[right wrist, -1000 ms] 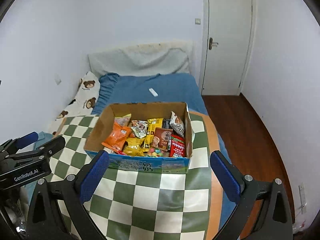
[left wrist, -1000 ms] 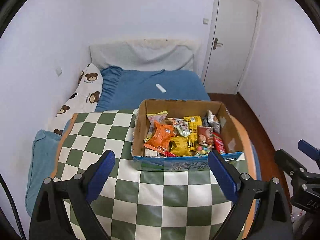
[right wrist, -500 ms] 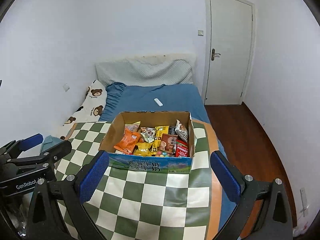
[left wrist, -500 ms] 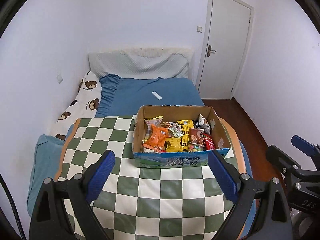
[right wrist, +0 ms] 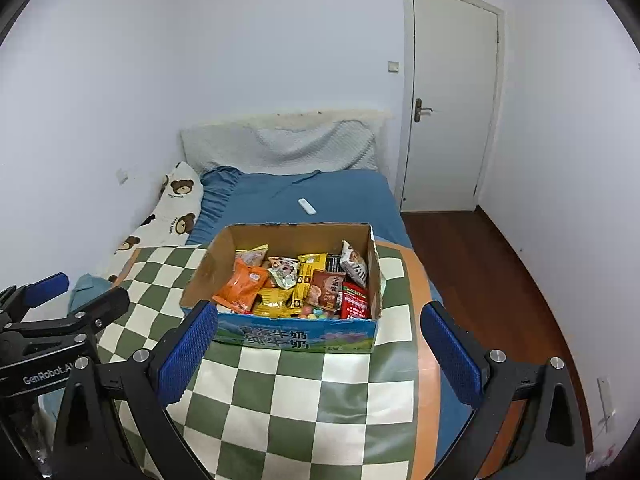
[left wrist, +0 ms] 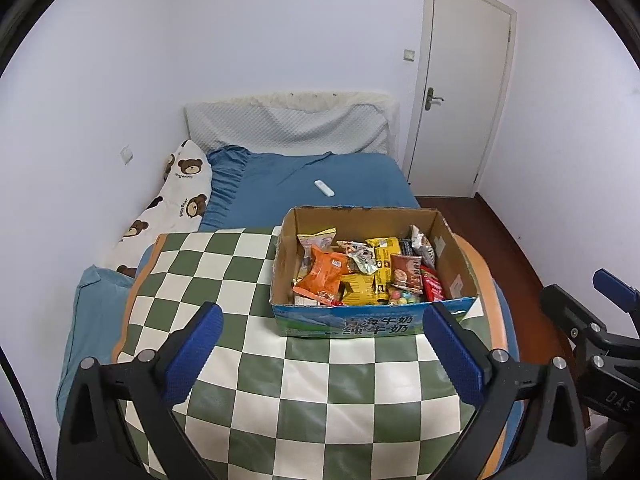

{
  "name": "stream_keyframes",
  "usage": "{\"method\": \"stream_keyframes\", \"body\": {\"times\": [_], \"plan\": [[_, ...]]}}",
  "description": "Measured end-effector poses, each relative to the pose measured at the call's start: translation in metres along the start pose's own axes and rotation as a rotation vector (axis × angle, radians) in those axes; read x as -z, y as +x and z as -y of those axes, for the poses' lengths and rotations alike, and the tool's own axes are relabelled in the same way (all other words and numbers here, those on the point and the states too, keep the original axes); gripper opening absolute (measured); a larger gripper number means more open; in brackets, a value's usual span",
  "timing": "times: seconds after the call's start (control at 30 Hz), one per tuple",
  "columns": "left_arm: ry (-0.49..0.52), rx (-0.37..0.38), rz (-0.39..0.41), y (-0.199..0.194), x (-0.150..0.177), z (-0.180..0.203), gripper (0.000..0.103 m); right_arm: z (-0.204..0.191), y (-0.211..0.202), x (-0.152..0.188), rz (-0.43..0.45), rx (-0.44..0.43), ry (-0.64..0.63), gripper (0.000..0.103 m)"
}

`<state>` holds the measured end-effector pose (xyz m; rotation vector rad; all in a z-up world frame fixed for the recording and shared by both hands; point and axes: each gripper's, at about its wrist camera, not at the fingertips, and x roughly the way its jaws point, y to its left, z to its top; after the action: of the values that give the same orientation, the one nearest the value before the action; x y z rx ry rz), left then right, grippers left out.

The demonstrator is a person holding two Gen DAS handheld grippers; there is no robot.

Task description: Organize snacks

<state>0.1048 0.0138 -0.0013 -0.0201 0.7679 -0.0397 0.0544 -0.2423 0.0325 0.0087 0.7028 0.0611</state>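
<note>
we've got both hand-held grippers, left [left wrist: 322, 344] and right [right wrist: 318, 344], wide open and empty, the left's jaws just opened further, snack box [left wrist: 372, 322] on the tabletop [left wrist: 304, 408].

Left gripper [left wrist: 322, 344]: matte black plastic tongs, two angled arms that widen toward the camera.
Left pads [left wrist: 195, 352]: blue textured rubber strips lining the inner face of each finger.
Left screws [left wrist: 500, 355]: round silver heads on top of each arm, two per side.
Left cable [left wrist: 22, 412]: thin black cord curving outside the left arm.
Right gripper [right wrist: 318, 344]: same black tongs, same blue pads [right wrist: 452, 356], silver screws alike.
Markings: white "GenRobot" lettering [right wrist: 46, 374] on the left gripper's body, seen from the right wrist (partly cut off); white "DAS" on the right one's side.
</note>
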Motion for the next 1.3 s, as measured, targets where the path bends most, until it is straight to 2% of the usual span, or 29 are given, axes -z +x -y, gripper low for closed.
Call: {"method": "stream_keyframes", "body": {"times": [0.53, 0.77, 1.3], "plan": [[0.017, -0.053, -0.063, 0.081, -0.008, 0.003, 0.102, 0.008, 0.083, -0.001, -0.039, 0.057, 0.002, 0.103], [0.027, -0.055, -0.091, 0.101, -0.008, 0.007, 0.102, 0.010, 0.106, -0.003, -0.057, 0.071, 0.014, 0.103], [0.031, -0.049, -0.081, 0.102, -0.012, 0.009, 0.102, 0.012, 0.113, 0.000, -0.078, 0.079, 0.022, 0.103]]}}
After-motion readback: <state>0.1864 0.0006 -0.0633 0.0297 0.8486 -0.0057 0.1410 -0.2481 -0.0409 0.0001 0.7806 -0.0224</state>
